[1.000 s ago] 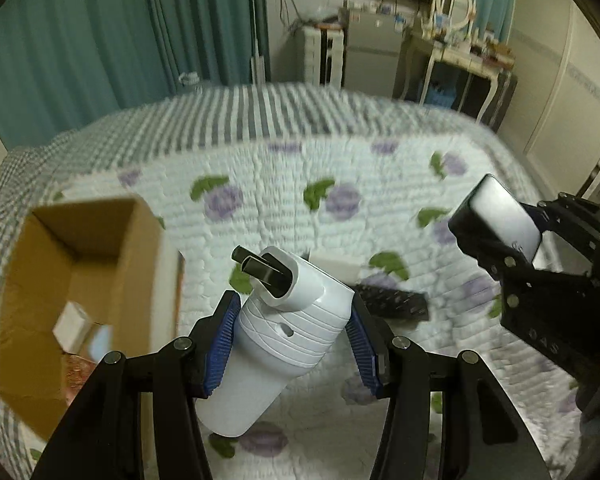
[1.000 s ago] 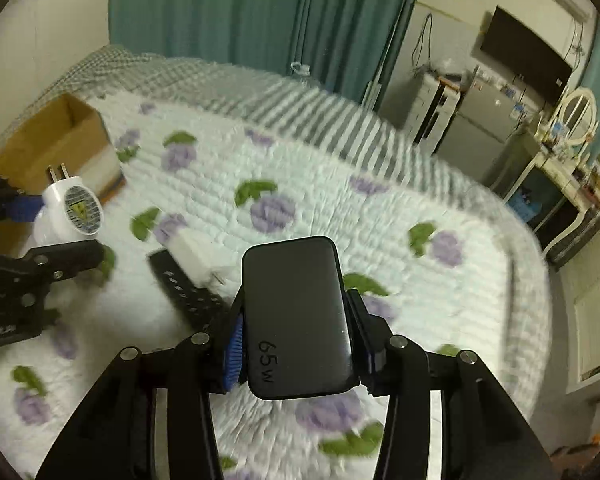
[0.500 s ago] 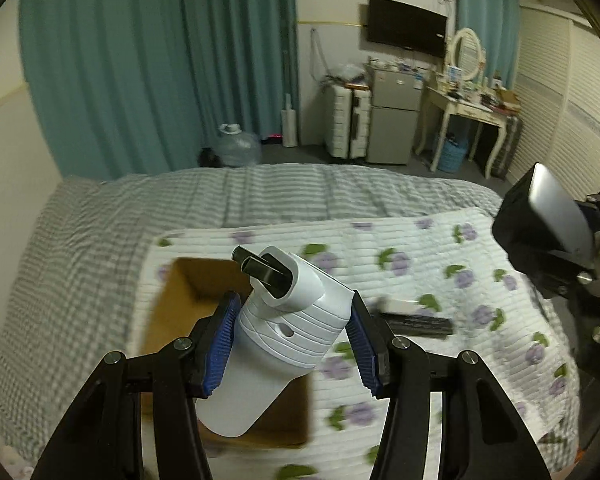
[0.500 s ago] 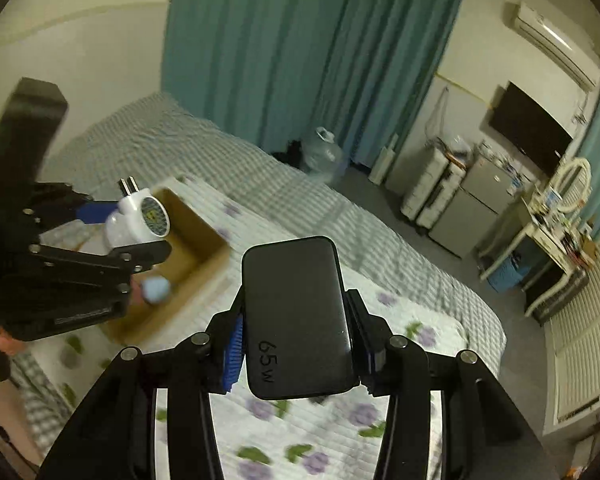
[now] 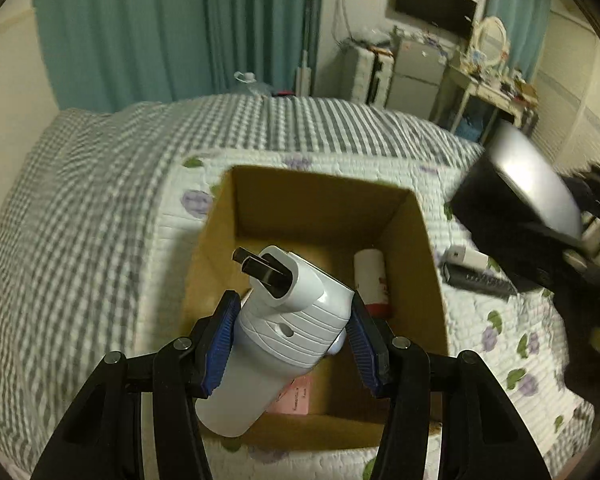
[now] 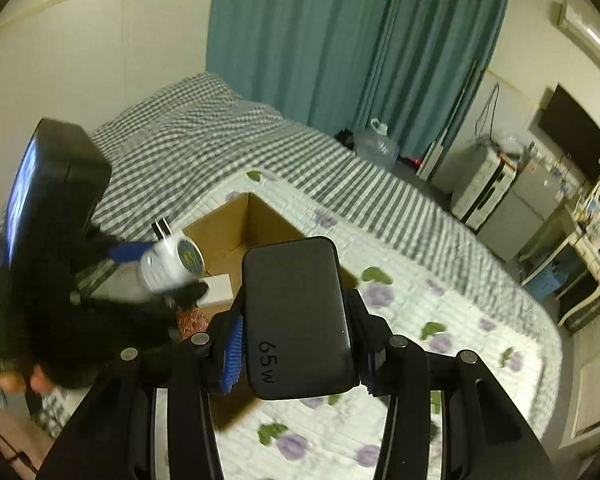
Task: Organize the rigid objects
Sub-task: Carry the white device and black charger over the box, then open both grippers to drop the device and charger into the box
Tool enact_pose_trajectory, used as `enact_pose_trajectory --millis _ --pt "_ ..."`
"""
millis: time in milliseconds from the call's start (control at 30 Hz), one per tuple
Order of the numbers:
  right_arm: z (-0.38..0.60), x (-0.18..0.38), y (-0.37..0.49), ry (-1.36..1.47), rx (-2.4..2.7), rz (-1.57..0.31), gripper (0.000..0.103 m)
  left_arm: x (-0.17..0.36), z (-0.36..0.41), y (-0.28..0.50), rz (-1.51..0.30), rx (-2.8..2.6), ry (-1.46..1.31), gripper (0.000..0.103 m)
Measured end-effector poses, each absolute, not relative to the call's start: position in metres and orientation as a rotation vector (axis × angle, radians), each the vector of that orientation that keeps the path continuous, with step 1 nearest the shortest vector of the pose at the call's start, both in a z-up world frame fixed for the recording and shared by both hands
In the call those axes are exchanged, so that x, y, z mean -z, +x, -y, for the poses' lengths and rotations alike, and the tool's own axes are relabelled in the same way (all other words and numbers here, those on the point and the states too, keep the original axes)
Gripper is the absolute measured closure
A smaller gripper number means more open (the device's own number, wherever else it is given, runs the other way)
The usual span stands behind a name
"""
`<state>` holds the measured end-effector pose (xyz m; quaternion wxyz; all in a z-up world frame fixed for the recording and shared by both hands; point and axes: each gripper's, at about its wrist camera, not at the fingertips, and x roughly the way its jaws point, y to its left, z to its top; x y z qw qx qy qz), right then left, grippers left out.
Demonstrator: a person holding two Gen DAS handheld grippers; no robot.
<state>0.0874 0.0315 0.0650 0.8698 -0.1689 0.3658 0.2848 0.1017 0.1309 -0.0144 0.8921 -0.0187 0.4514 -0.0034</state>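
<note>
My left gripper (image 5: pixel 292 344) is shut on a white plug-in device (image 5: pixel 276 336) with two black prongs, held above the open cardboard box (image 5: pixel 404 208) on the bed. The box holds a white tube (image 5: pixel 370 276) and a pink packet (image 5: pixel 296 394). My right gripper (image 6: pixel 300 356) is shut on a black power bank (image 6: pixel 300 320) marked 65W, held above the bed to the right of the box (image 6: pixel 236 224). The power bank (image 5: pixel 520 184) shows at the right of the left wrist view. The left gripper with the white device (image 6: pixel 172 264) shows in the right wrist view.
A black remote (image 5: pixel 480 280) and a small white charger (image 5: pixel 468 256) lie on the floral quilt (image 5: pixel 500 332) right of the box. A grey checked blanket (image 5: pixel 80 208) covers the far bed. Teal curtains, a fridge and a dresser stand behind.
My left gripper has swung left and moved over the box with the white device. My right gripper has lifted and followed toward the box with the power bank.
</note>
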Motion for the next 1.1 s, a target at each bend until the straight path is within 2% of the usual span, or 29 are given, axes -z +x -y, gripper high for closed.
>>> enact_pose_trajectory --millis 333,600,800,900,1033,1100 --pt "-0.066 0.000 0.147 -0.325 -0.592 -0.857 0.062 0.061 -0.132 0.122 -1.009 0.021 0.003 0.049" --pt "-0.073 0.026 0.162 -0.281 -0.609 -0.892 0.061 0.065 -0.127 0.116 -1.017 0.068 -0.002 0.039" --pt "-0.059 0.006 0.159 -0.269 -0.577 -0.851 0.059 0.053 -0.123 0.107 -1.010 0.046 -0.001 0.039" --pt "-0.042 -0.020 0.156 -0.248 -0.550 -0.815 0.047 0.037 -0.121 0.102 -0.993 0.030 -0.005 0.039" --pt "-0.011 -0.055 0.142 -0.268 -0.498 -0.768 0.043 0.012 -0.114 0.094 -0.955 0.025 -0.017 0.038" --pt "0.009 -0.069 0.134 -0.273 -0.464 -0.751 0.037 -0.003 -0.104 0.087 -0.934 0.026 -0.013 0.037"
